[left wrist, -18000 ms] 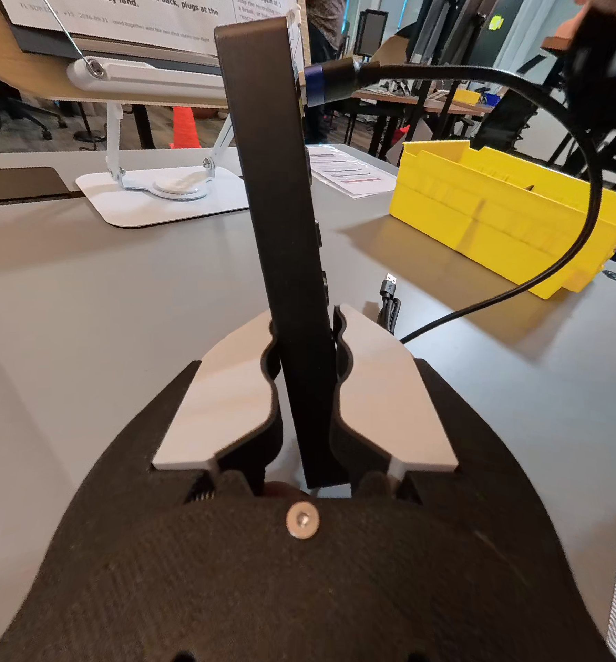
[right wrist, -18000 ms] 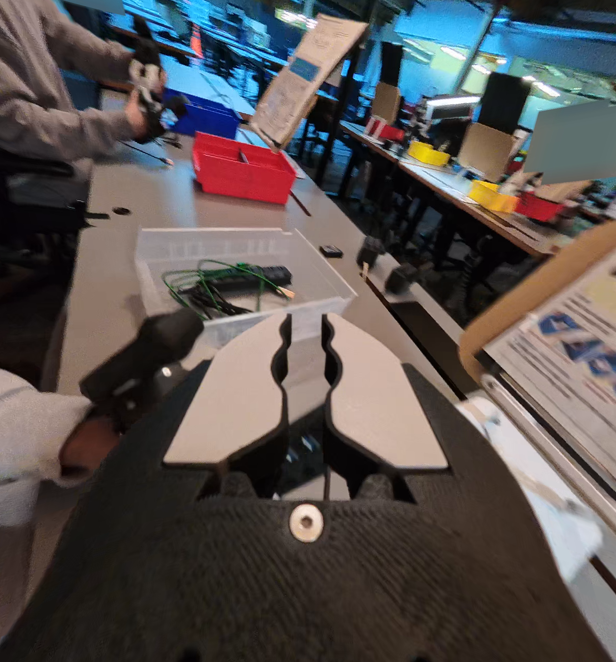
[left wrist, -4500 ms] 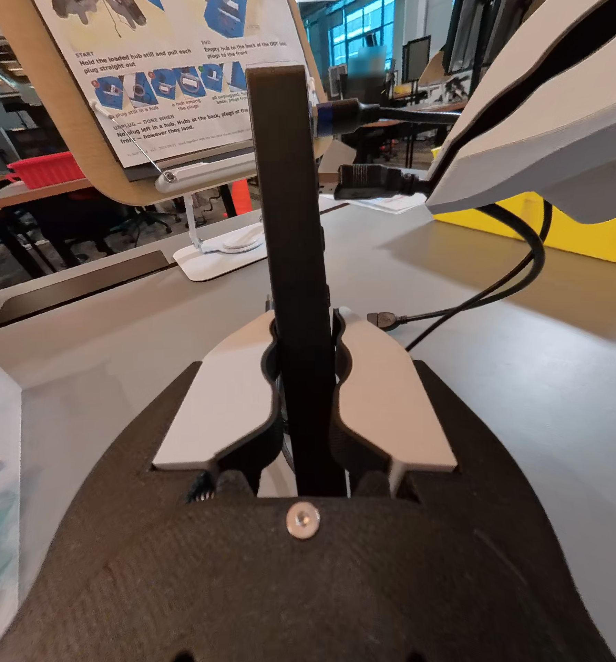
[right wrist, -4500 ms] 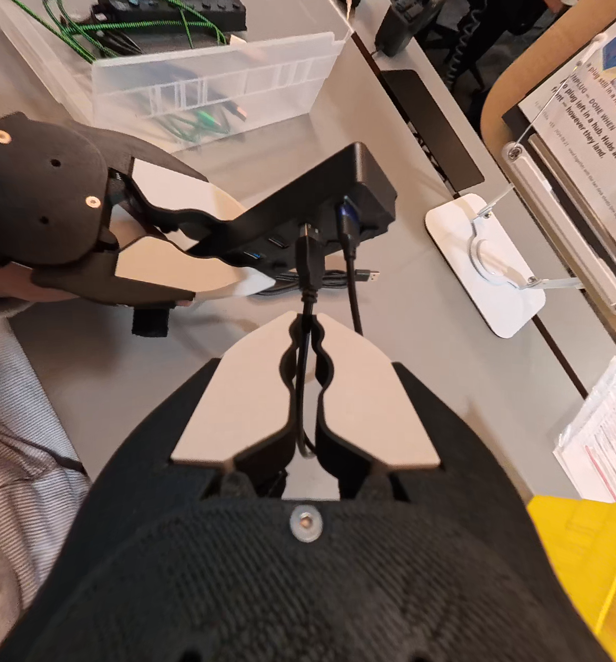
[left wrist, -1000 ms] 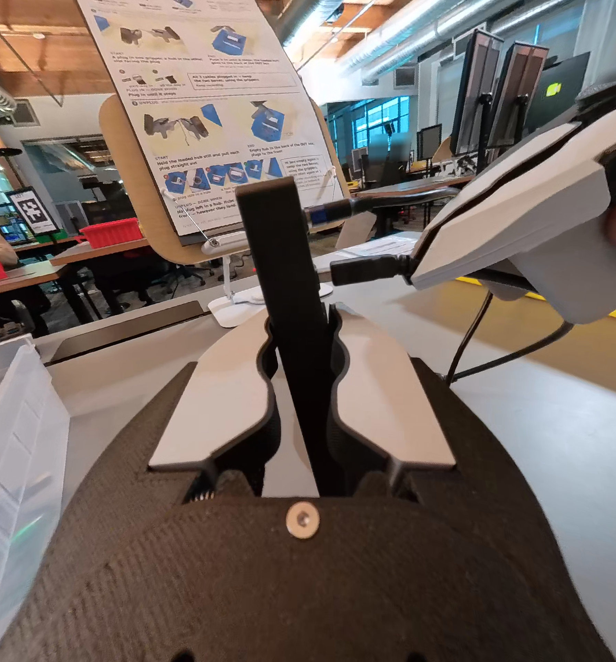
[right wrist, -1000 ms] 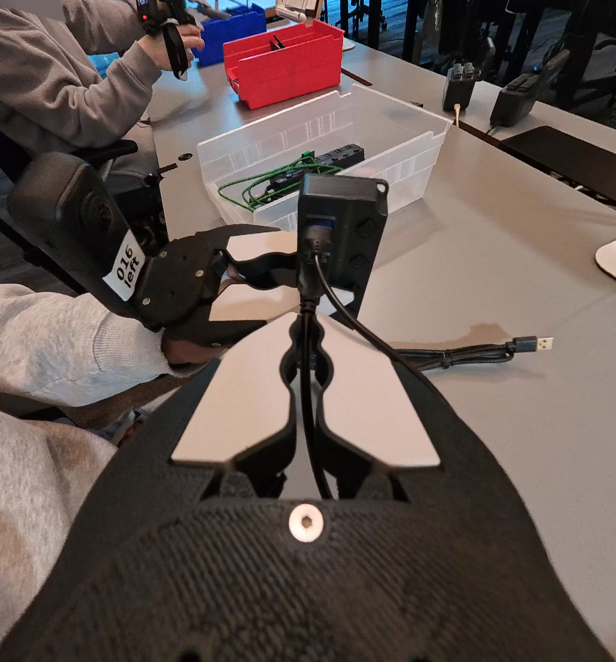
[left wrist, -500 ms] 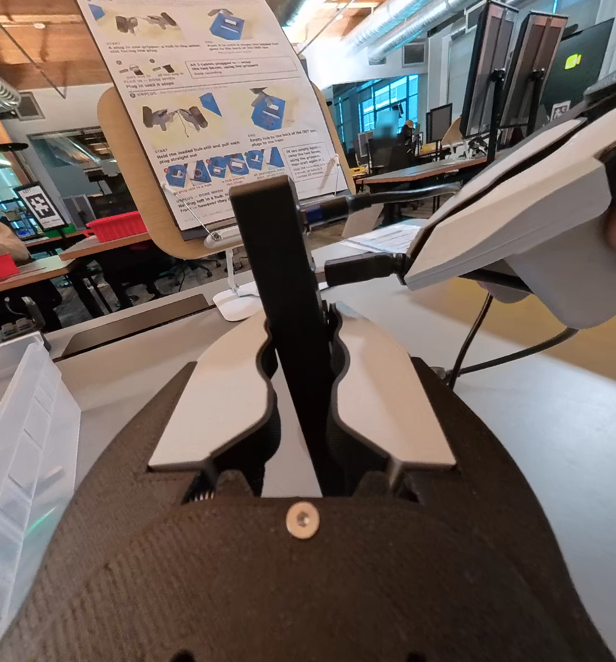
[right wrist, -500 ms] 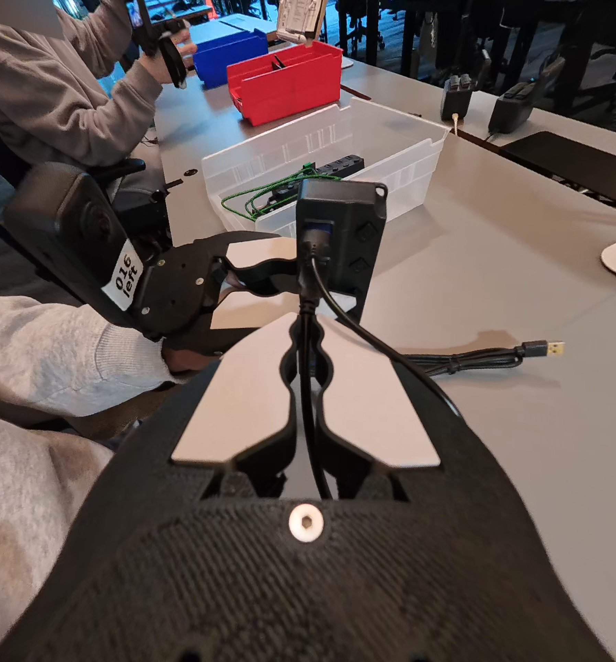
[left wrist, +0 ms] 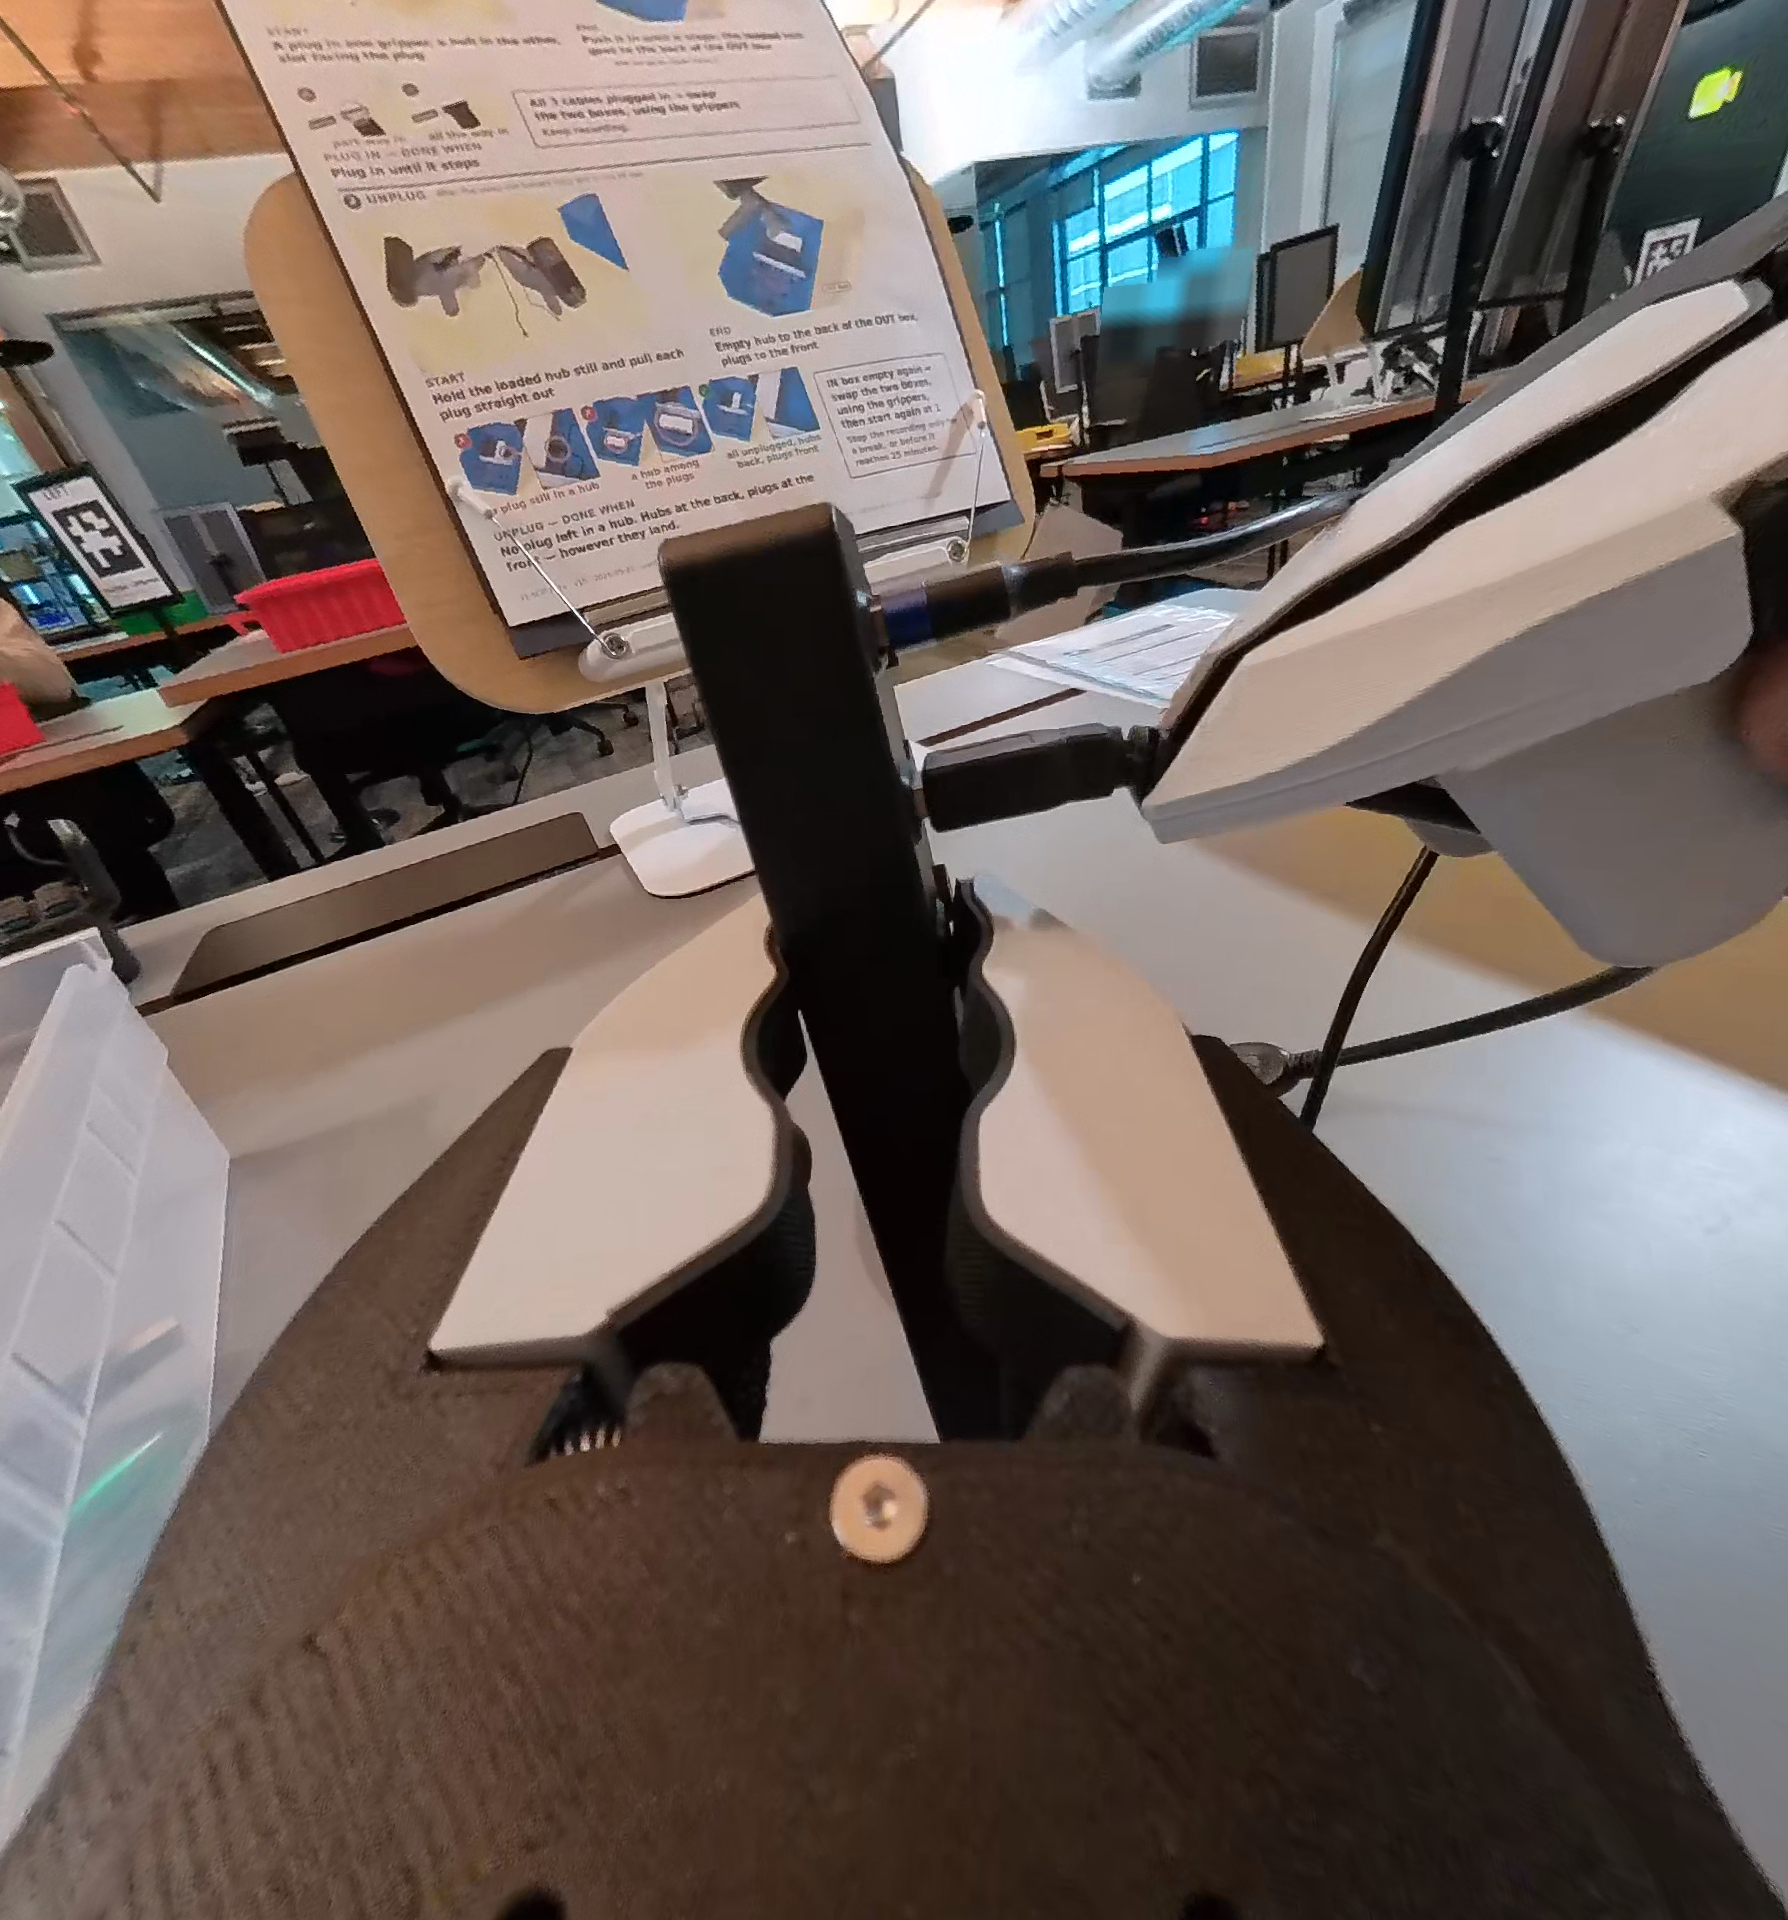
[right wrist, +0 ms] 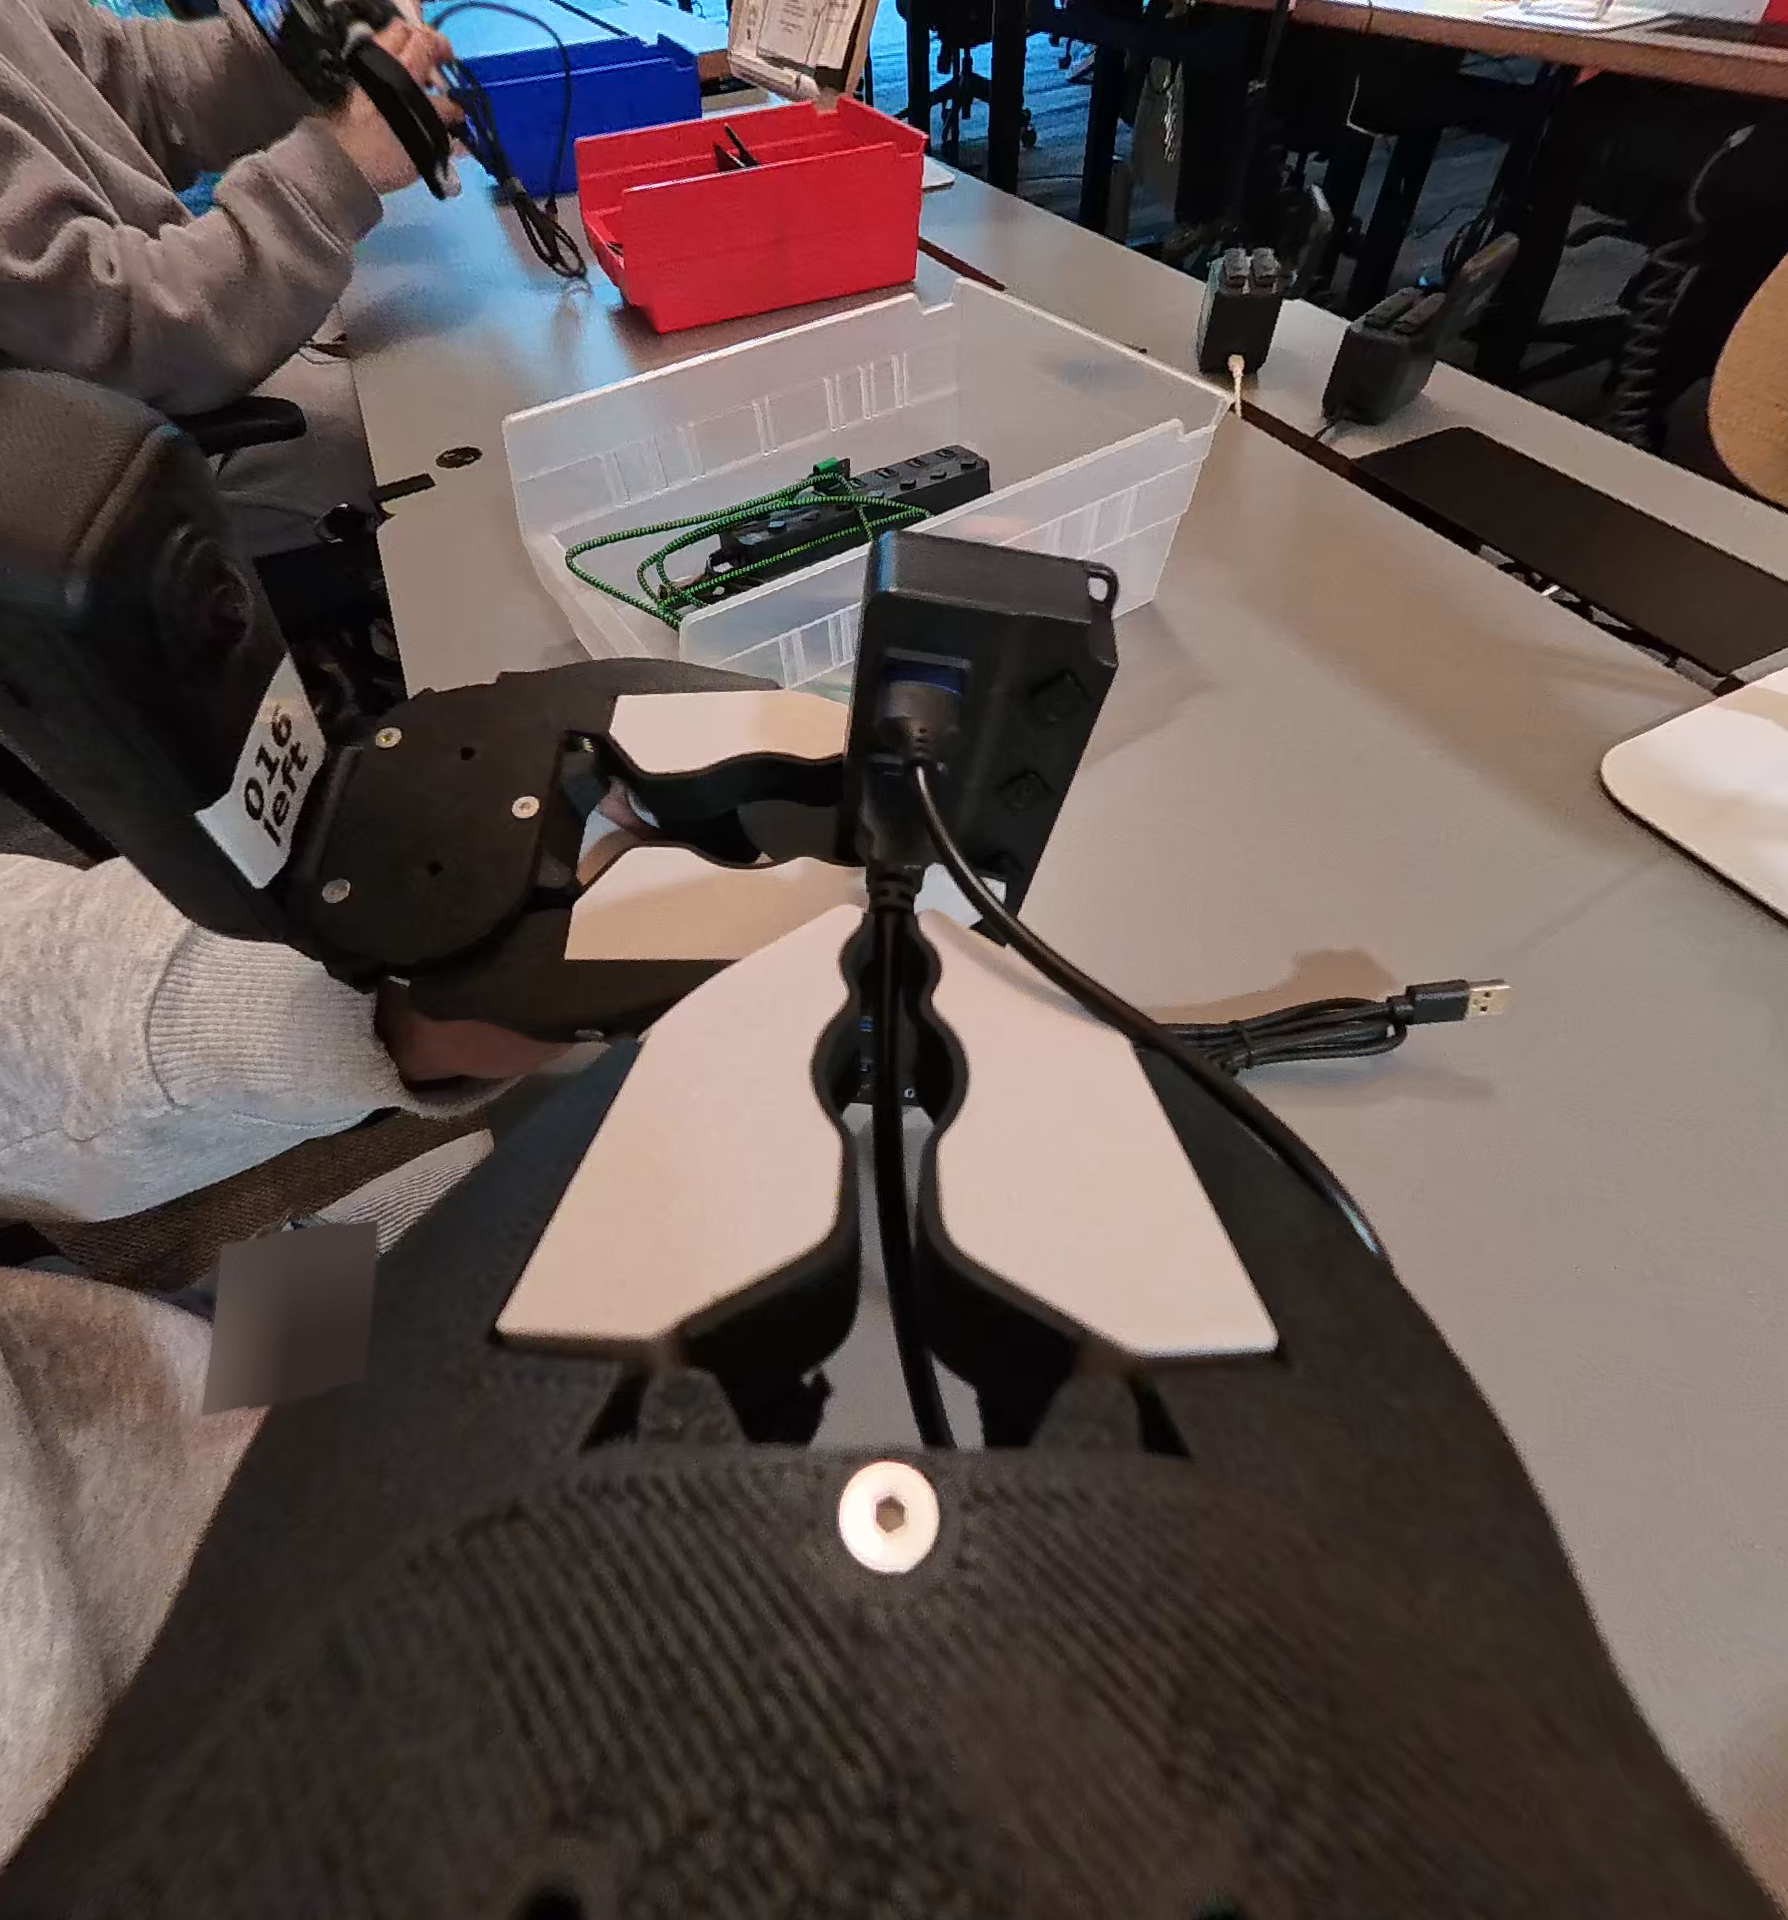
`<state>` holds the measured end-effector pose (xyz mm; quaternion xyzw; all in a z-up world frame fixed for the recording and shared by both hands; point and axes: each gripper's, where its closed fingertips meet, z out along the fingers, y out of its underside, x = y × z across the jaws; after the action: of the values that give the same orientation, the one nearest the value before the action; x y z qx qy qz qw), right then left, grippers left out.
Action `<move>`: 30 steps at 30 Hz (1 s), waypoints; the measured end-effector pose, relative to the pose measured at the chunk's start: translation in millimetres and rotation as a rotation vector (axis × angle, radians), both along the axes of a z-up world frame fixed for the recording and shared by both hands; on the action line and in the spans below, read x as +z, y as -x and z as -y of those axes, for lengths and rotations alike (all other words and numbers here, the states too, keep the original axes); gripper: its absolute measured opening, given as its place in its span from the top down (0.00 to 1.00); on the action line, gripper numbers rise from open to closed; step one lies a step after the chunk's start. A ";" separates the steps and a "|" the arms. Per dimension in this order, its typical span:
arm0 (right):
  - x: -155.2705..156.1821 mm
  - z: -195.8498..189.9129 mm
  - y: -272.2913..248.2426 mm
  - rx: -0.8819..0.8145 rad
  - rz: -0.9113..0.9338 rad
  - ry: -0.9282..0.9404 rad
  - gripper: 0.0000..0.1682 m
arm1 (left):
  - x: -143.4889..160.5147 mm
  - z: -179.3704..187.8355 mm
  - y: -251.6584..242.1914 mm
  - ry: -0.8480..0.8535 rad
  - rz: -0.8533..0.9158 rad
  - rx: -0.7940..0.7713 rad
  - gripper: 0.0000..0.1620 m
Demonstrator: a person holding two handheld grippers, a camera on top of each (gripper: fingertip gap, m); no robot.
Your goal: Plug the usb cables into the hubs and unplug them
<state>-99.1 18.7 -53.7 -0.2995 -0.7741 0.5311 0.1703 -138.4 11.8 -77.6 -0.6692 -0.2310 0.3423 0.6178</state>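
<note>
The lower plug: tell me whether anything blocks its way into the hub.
Nothing visible does. The right gripper holds the lower plug with its tip right at the hub, which the left gripper holds upright. The other plug sits higher up, clear of it.

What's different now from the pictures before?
The black hub got lifted and tipped from slanted to nearly upright. Both tongs kept their grip: the left tongs on the hub, the right tongs on the lower cable. Both plugs stayed in, and the spare cable stayed on the table.
</note>
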 end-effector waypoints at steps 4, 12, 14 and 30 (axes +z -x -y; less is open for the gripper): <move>-0.4 0.6 -0.5 0.009 0.002 -0.003 0.97 | 1.9 1.6 0.8 0.032 -0.041 -0.007 0.81; -6.5 3.6 1.3 0.023 0.019 0.024 0.97 | 6.4 11.4 5.9 0.144 -0.202 0.058 0.82; -8.7 5.1 3.0 0.020 0.018 0.029 0.97 | 4.8 13.8 8.4 0.130 -0.195 0.064 0.82; 5.2 6.1 4.1 0.012 -0.078 0.091 0.96 | 8.9 13.7 7.9 -0.007 -0.106 0.040 0.83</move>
<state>-103.3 12.6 -48.5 -0.2814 -0.7438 0.5779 0.1834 -146.3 -1.9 -68.8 -0.6432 -0.2124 0.3889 0.6244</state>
